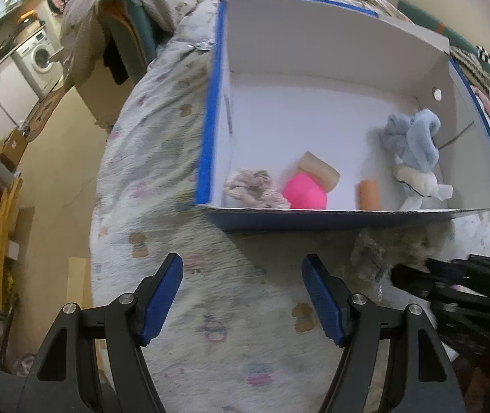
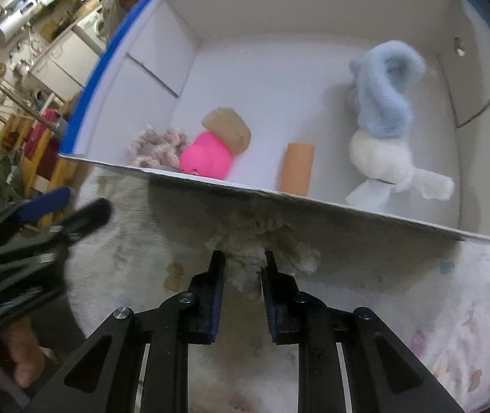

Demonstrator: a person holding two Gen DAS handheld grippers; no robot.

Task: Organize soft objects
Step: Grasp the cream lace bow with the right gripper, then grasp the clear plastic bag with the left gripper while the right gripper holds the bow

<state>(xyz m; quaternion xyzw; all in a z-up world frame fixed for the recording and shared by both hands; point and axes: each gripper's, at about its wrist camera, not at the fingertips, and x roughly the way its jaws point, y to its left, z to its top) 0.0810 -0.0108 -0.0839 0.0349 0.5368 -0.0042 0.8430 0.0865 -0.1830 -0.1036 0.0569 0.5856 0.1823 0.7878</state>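
Observation:
A white box with blue edges (image 1: 210,113) (image 2: 83,103) lies on the bed. Inside are a beige scrunchie (image 1: 255,189) (image 2: 157,146), a pink soft ball (image 1: 303,194) (image 2: 207,158), a tan sponge block (image 1: 320,170) (image 2: 227,129), an orange cylinder (image 1: 369,194) (image 2: 296,167) and a blue-white plush toy (image 1: 413,151) (image 2: 382,110). My right gripper (image 2: 243,258) is shut on a cream fluffy soft object (image 2: 255,241) (image 1: 392,247) just in front of the box's near wall. My left gripper (image 1: 243,272) is open and empty over the quilt.
The patterned quilt (image 1: 162,158) covers the bed, which drops off at the left. Piled clothes and bedding (image 1: 114,17) lie beyond the box. The left gripper shows at the left of the right wrist view (image 2: 49,203). A kitchen area with a washing machine (image 1: 38,56) is far left.

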